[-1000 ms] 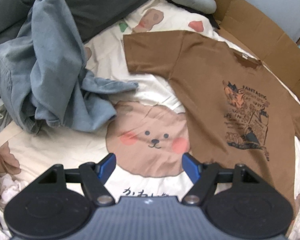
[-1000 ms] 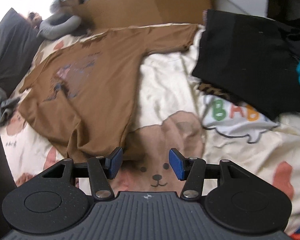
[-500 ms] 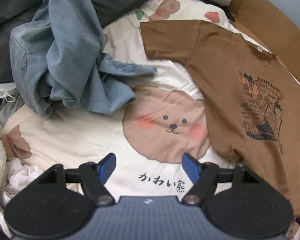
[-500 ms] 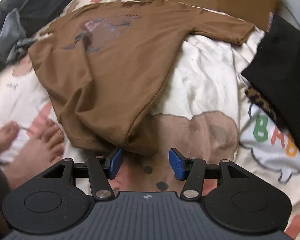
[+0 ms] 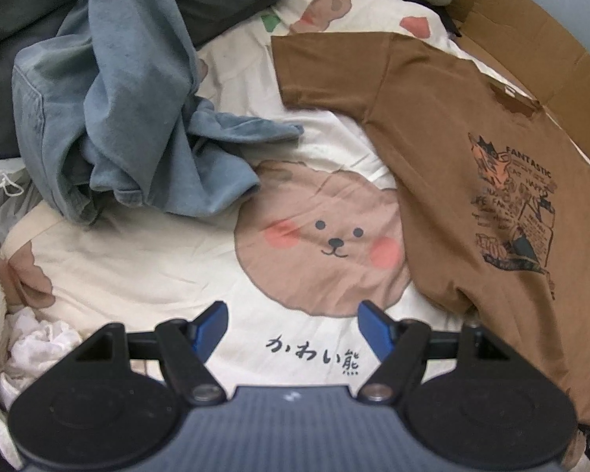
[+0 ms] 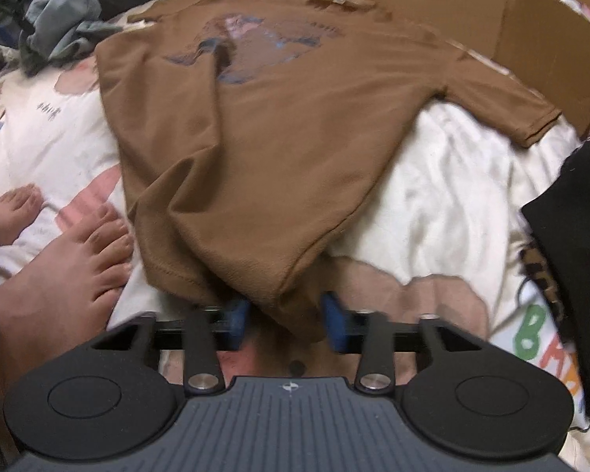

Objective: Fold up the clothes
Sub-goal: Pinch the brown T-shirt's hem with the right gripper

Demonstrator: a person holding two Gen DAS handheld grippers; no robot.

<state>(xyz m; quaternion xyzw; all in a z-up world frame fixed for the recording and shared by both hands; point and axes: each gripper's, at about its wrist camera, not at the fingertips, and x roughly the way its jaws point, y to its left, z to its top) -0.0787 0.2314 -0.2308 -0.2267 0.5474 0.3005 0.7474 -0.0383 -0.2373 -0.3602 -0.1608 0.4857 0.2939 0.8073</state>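
A brown printed T-shirt (image 5: 452, 165) is spread face up, unfolded, on a bear-patterned bedsheet (image 5: 137, 267), hem corner rumpled.

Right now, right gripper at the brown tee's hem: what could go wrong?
1. The right gripper is open around a bunched corner of the brown T-shirt; closing may pinch several layers or the bedsheet beneath.
2. A bare foot rests beside the hem; pulling that way could snag.
3. The left gripper is open over bare sheet, so the other corner is unheld.

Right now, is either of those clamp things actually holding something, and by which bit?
Nothing is gripped. The right gripper stands open around the brown T-shirt's bottom corner; the left gripper is open over the bedsheet.
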